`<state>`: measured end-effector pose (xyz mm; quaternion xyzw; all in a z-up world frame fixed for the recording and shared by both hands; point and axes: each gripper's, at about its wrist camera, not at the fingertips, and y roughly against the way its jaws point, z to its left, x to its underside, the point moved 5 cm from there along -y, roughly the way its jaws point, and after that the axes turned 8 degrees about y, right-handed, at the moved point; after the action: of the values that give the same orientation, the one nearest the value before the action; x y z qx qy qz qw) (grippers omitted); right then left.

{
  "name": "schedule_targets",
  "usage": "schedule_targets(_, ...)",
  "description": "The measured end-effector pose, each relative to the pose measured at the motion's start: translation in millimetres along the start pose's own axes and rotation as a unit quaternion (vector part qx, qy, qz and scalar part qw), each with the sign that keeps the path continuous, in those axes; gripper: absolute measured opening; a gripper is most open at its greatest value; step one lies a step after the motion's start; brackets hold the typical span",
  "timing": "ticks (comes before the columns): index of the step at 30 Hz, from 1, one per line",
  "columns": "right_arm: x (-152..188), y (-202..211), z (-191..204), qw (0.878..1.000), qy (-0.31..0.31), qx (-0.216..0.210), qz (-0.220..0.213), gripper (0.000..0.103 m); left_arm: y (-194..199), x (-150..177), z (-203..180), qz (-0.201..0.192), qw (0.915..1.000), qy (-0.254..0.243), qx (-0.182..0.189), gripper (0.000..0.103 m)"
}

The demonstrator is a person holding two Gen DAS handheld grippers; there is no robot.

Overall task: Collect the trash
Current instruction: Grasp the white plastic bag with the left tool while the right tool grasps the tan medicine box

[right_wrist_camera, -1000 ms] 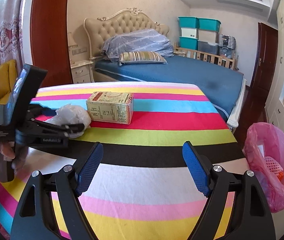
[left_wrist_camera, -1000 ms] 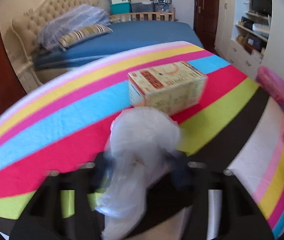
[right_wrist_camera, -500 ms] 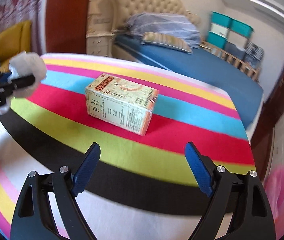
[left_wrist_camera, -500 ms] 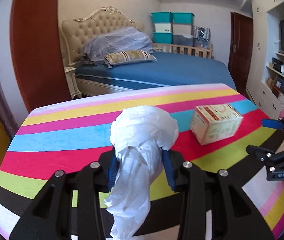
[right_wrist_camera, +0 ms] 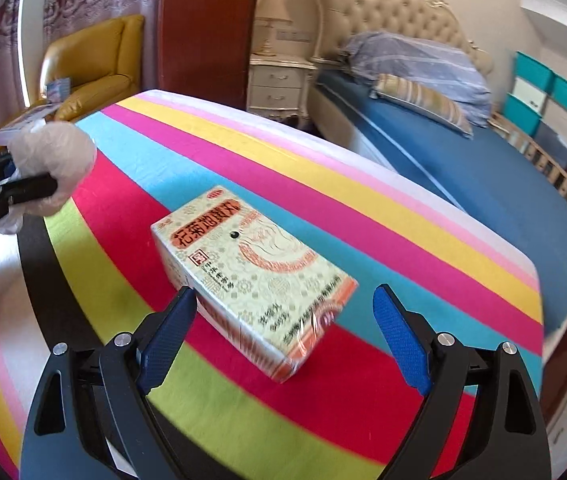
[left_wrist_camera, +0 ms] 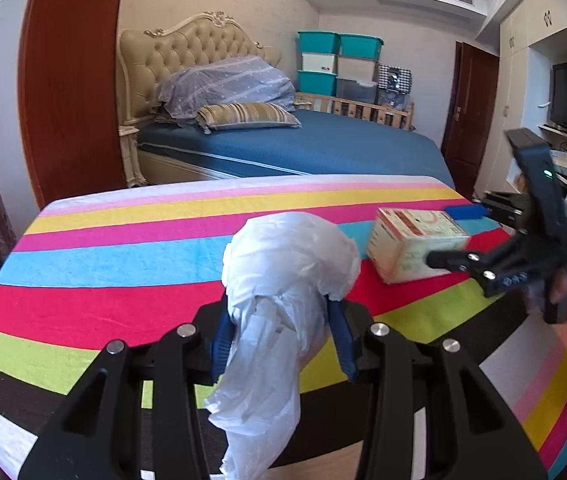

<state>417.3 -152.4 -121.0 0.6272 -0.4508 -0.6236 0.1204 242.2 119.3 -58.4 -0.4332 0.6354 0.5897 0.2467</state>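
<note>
My left gripper (left_wrist_camera: 281, 336) clamped on plastic bag (left_wrist_camera: 283, 280), easing; right gripper (right_wrist_camera: 283, 332) widening, box (right_wrist_camera: 251, 280) apparently untouched. Centre, then squeeze long sides.

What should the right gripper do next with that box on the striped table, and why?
Probably ease forward and down until the box sits squarely between its pads, then close. The right gripper has its jaws opening, wide, with only the box's near end between them and nothing gripped. The box lies flat on the striped table. The left gripper is already clamped on the crumpled plastic bag.
</note>
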Motion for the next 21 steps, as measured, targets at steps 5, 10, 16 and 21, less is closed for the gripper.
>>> schedule_targets(5, -7.7, -18.4, 8.8, 0.999, 0.012, -0.031, 0.011, 0.080, -3.1, -0.2, 5.2, 0.014, 0.9996, 0.021, 0.017, 0.043)
schedule_targets(10, -7.1, -5.4, 32.4, 0.998, -0.015, -0.056, 0.018, 0.066, -5.3, 0.2, 10.8, 0.026, 0.9989, 0.039, 0.004, 0.044)
schedule_targets(16, -1.9, 16.2, 68.7, 0.998, -0.014, -0.058, 0.009, 0.072, -14.2, 6.7, 21.9, 0.073, 0.9950, 0.068, 0.003, 0.049)
schedule_targets(21, -16.7, 9.8, 68.3, 0.999, -0.032, -0.042, -0.004, 0.072, -15.2, 10.3, 25.3, 0.090, 0.9930, 0.077, 0.001, 0.064)
